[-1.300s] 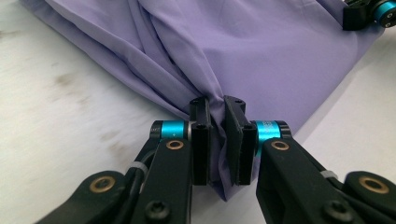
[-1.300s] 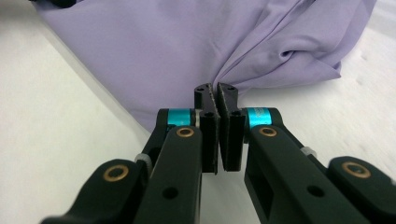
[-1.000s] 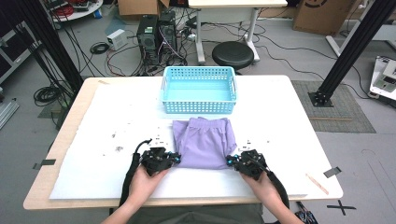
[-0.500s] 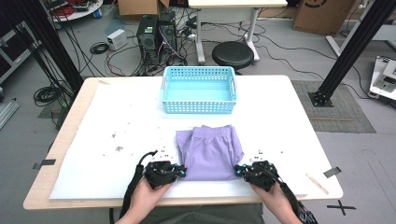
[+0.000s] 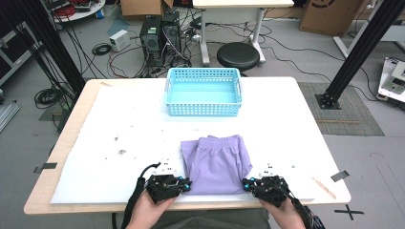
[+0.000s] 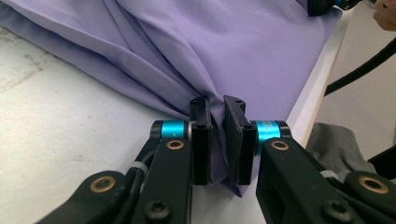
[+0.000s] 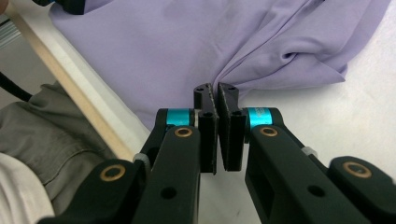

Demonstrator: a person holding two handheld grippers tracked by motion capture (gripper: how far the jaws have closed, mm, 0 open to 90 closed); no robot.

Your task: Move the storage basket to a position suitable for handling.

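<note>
The bench [image 5: 296, 109] carried a white cover sheet that spanned most of its top, with scattered dark specks on its left half. A light-blue basket [image 5: 203, 110] with perforated walls stood at the far middle of the bench, well apart from the work.

The purple garment [image 5: 217, 162] lay folded flat at the near middle of the bench, its elastic waistband toward the far side and its near edge close to the bench's near edge.

The left tool [image 5: 185, 183] was at the garment's near left corner. In the left gripper view the left tool [image 6: 218, 126] was closed on a gathered fold of the purple garment [image 6: 224, 51], with cloth pinched between the pads and creases fanning away from them.

The right tool [image 5: 246, 183] was at the garment's near right corner. In the right gripper view the right tool [image 7: 215, 112] was clamped on the purple garment [image 7: 187, 51], the jaws nearly together on the bunched edge.

A strip of dark tape [image 5: 339, 175] lay at the near right of the bench.
</note>
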